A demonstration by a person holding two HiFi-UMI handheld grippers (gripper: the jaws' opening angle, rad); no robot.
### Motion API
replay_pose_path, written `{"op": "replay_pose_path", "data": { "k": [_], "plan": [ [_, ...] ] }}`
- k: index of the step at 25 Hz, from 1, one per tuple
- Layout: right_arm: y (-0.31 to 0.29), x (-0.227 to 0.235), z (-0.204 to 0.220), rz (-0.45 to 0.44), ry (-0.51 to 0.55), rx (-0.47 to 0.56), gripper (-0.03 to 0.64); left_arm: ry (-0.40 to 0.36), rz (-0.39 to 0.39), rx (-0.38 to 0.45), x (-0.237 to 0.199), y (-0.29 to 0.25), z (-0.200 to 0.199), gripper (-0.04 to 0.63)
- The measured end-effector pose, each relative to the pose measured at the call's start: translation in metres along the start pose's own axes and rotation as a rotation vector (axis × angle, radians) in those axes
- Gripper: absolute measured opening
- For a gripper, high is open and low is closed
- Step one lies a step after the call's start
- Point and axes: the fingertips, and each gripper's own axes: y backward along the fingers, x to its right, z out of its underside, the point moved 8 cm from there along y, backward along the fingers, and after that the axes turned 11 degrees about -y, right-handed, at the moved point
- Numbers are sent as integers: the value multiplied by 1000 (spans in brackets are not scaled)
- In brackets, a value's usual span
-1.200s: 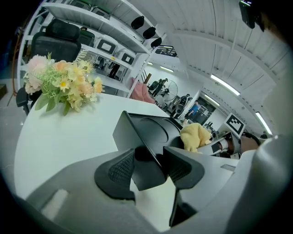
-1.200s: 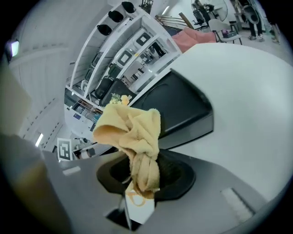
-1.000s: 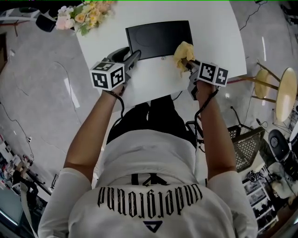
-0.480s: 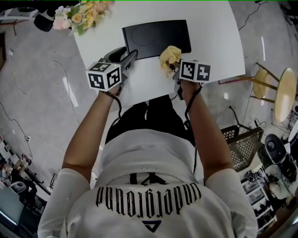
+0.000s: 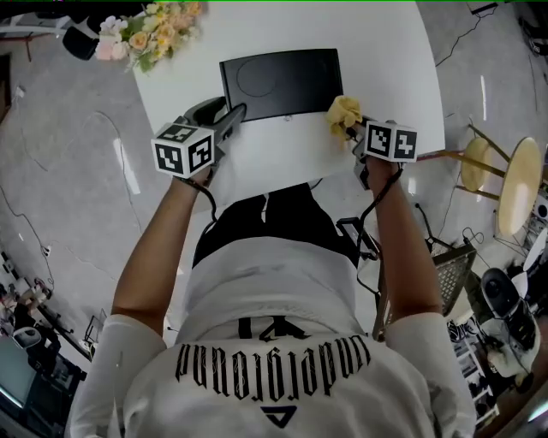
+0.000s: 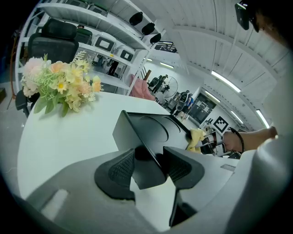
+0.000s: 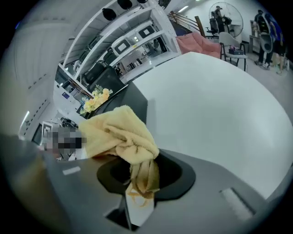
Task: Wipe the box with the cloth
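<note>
The fingers (image 6: 121,168) of the left gripper (image 6: 149,165) stand wide and are clamped on the near left corner of the box (image 6: 153,132). The corner is wedged between the two ribbed pads and fills the gap. The fingers (image 7: 173,171) of the right gripper (image 7: 139,176) are closed on the cloth (image 7: 120,132). A twisted tail of the yellow fabric is pinched between them, and the rest bunches out in front.

In the head view that bunch sits at the near right corner of the box, against its dark side and low over the desk (image 5: 282,145). Whether it presses on the box or only touches it cannot be told.

The box is flat and black, with a faint circle on its lid. It lies near the middle of the white desk, closer to the far edge, with its long sides parallel to that edge. The two grippers are at its two near corners, well apart.

A bunch of pale flowers (image 5: 150,26) lies at the far left corner of the desk, away from the box. A round wooden stool (image 5: 514,175) stands on the floor beyond the right edge.
</note>
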Motion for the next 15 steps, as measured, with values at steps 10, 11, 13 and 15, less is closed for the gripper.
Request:
{"op": "replay_pose_path", "data": {
  "k": [10,11,13,15],
  "plan": [
    [-21,-13,-62,4,715,-392,106,4,21,-44,0,-5,-5,210],
    [-27,-17,-70,5,800,-423,106,8,24,-51,-1,-6,-5,210],
    [-41,-26,-90,10,949,-457,106,18,24,-60,-1,-6,-5,210],
    [-52,-34,-114,18,1049,-450,106,24,26,-64,-2,-6,-5,210]
  ]
}}
